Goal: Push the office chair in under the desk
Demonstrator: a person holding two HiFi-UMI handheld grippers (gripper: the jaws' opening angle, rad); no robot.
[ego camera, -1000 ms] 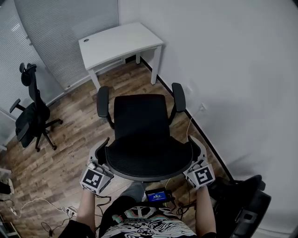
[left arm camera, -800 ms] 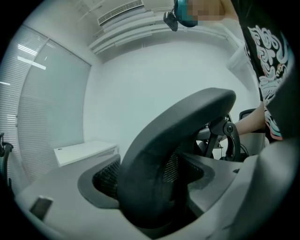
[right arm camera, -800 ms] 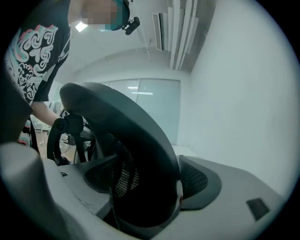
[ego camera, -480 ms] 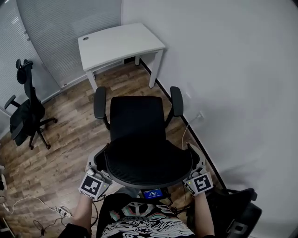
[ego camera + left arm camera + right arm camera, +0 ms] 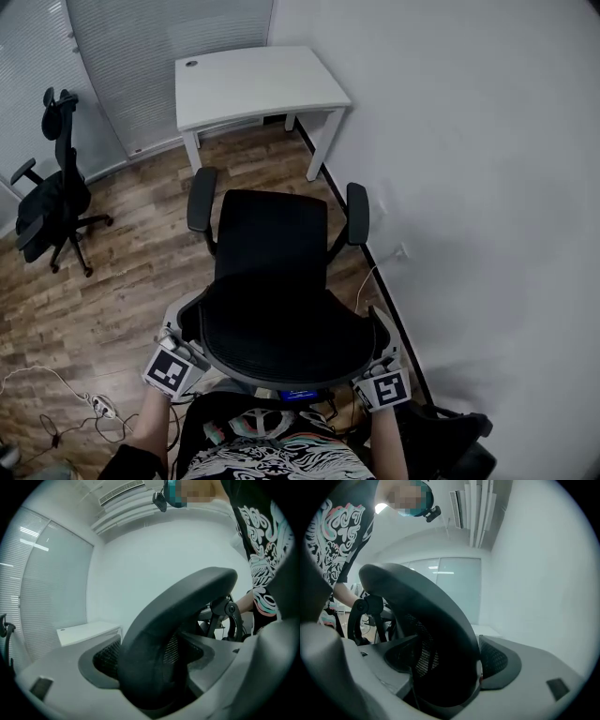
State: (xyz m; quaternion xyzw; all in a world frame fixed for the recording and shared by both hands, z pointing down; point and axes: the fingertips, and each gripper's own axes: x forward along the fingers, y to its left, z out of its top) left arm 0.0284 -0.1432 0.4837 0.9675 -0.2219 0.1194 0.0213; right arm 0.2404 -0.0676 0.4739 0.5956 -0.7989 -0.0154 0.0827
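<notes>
Wood-plank flooring [image 5: 122, 272] fills a small corner office, where a white desk [image 5: 253, 84] stands against grey window blinds [image 5: 169, 37] and a plain white wall [image 5: 469, 187]. A black office chair [image 5: 272, 248] stands on the floor between the person and the desk, its seat facing the desk and its armrests [image 5: 202, 199] clear of the desktop's near edge; no part of the chair is under the desk. The mesh backrest [image 5: 281, 342] is turned toward the person.

The left gripper [image 5: 187, 323] is clamped on the backrest's left rim, and the right gripper [image 5: 382, 333] on its right rim. In the left gripper view the curved rim [image 5: 164, 625] runs straight through the left gripper [image 5: 154, 667], with both grey jaws pressed against it. The right gripper view shows the same hold: the right gripper [image 5: 445, 667] has its jaws closed on the dark rim [image 5: 440, 634].

A second black chair [image 5: 52, 202] stands well apart by the blinds at the left, and loose cables [image 5: 56, 403] lie on the floor near the person's left arm.
</notes>
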